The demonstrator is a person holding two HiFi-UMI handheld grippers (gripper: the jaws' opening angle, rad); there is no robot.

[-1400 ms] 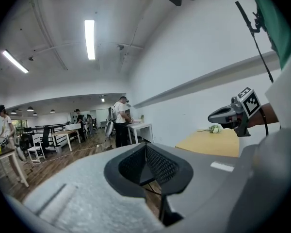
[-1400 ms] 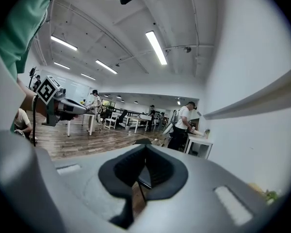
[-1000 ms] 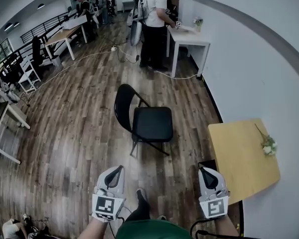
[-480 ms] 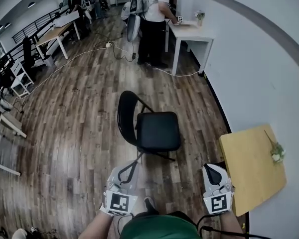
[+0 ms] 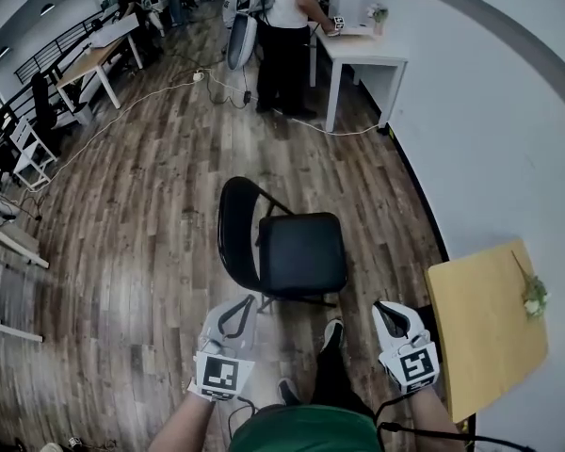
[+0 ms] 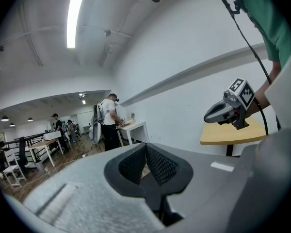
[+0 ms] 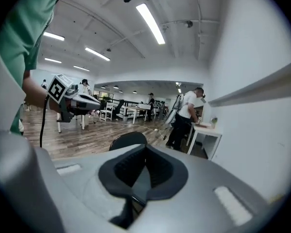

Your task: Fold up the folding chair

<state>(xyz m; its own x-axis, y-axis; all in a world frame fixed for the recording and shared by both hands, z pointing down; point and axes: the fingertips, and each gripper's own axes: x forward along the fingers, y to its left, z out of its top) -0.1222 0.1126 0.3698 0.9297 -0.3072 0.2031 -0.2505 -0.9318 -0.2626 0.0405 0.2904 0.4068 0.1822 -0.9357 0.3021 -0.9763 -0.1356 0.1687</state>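
Folding chair (image 5: 297,252) stands unfolded on the wooden floor (image 5: 141,224) directly in front of the person, and the left gripper (image 5: 248,301) and right gripper (image 5: 382,307) are near it, both closed and holding nothing.

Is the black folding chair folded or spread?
Spread: the folding chair stands on the wood floor, seat flat and backrest raised.

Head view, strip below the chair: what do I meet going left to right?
Left claw, shut → the person's forward shoe → right claw, shut → yellow tabletop against the wall.
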